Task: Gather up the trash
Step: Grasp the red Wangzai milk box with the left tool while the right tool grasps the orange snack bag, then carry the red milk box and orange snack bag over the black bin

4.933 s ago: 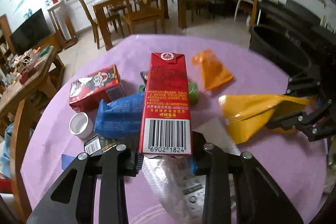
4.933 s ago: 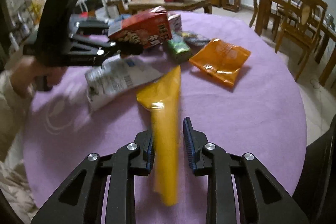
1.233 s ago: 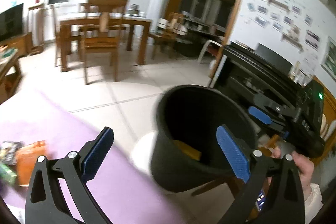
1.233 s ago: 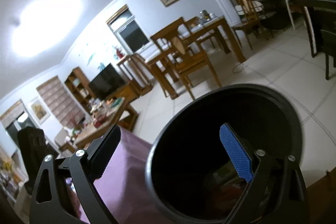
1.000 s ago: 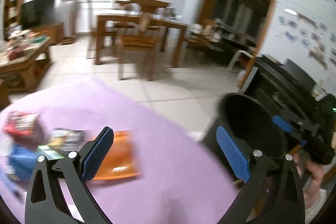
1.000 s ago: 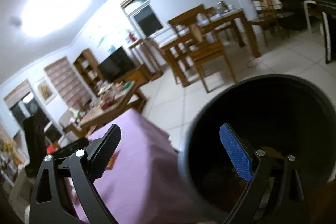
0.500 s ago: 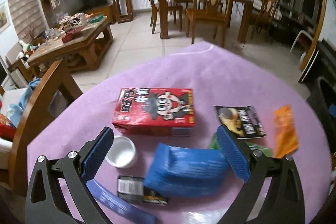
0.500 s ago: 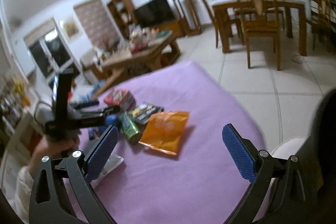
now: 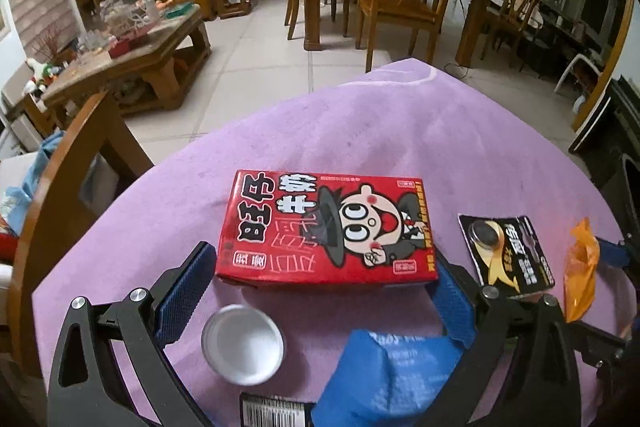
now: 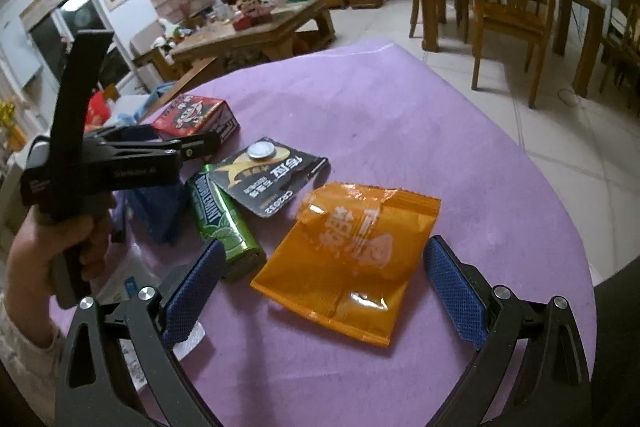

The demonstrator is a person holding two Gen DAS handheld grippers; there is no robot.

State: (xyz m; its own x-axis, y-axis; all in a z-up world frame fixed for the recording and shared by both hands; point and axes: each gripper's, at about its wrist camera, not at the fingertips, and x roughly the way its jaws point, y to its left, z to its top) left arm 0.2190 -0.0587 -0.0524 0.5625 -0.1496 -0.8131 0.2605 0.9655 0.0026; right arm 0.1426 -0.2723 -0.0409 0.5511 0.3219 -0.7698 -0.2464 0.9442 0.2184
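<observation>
Big round table w/ a purple cloth takes up most of both views. All the trash lies on it.

Left gripper is spread wide, holding nothing. Its blue pads sit at the two near corners of the red milk box. Can't tell if they touch it. The box lies flat, cartoon face up, and looks shut. In the right view a hand holds this gripper from the left side.

Right gripper is also spread wide, holding nothing. It hangs low over the orange snack bag, one blue pad on each side, not touching. The bag lies flat, torn open at the top. Can't see anything inside it.

Blue bag lies crumpled near the left cam, under the gripper and just in front of the red box.

Black battery card lies flat between the red box and the orange bag. A round coin cell sits in its bubble. One corner of the card lies on the green gum pack, which lies on its side, just left of the orange bag.

Small white cup stands open side up, next to the blue bag. Looks like nothing's in it.

A black wrapper w/ a barcode peeks out at the bottom edge of the left view, between the cup and the blue bag.

A clear plastic wrapper w/ print lies at the near left edge in the right view, partly hidden by the gripper.
</observation>
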